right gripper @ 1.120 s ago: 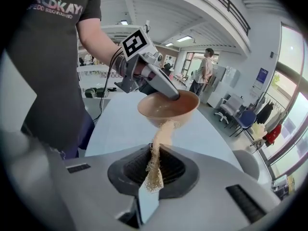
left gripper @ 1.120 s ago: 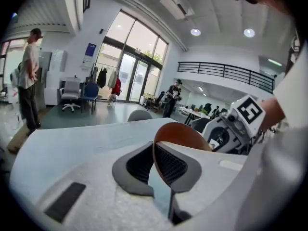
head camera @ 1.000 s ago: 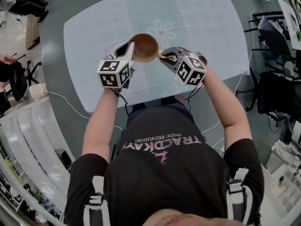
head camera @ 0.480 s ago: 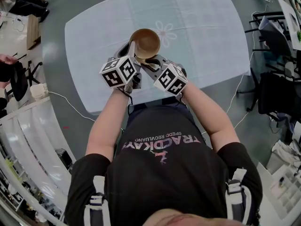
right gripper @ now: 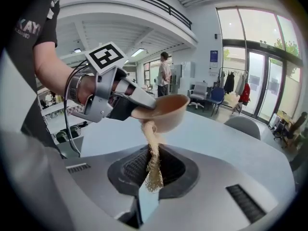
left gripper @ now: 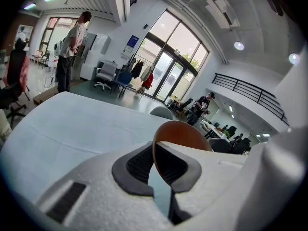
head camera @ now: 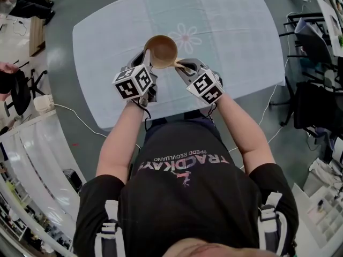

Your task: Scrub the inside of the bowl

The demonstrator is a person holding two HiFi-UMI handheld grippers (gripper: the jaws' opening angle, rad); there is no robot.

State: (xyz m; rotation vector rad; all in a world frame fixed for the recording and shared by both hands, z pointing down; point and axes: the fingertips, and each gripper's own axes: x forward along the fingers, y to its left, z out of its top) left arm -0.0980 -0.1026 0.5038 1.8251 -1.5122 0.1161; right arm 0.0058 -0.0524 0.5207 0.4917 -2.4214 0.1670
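Head view: over the table [head camera: 241,36], the left hand-held gripper [head camera: 146,59] clamps the rim of the bowl [head camera: 161,50], steadying it, while the right hand-held gripper [head camera: 184,67], at its 4 o'clock, pinches a fibrous scrubber [right gripper: 153,170] to scrub inside.

The bowl [head camera: 161,51] looks smooth, matt brown wood. The scrubber [right gripper: 153,155] is rough tan fibre. Pale matt cloth [head camera: 118,42] covers the table [head camera: 230,31]. The right tongs [right gripper: 151,170] are matt grey plastic with ribbed dark pads [right gripper: 130,169].

Left gripper [head camera: 146,56] and right gripper [head camera: 185,66], both clamped, tilt downward close together.
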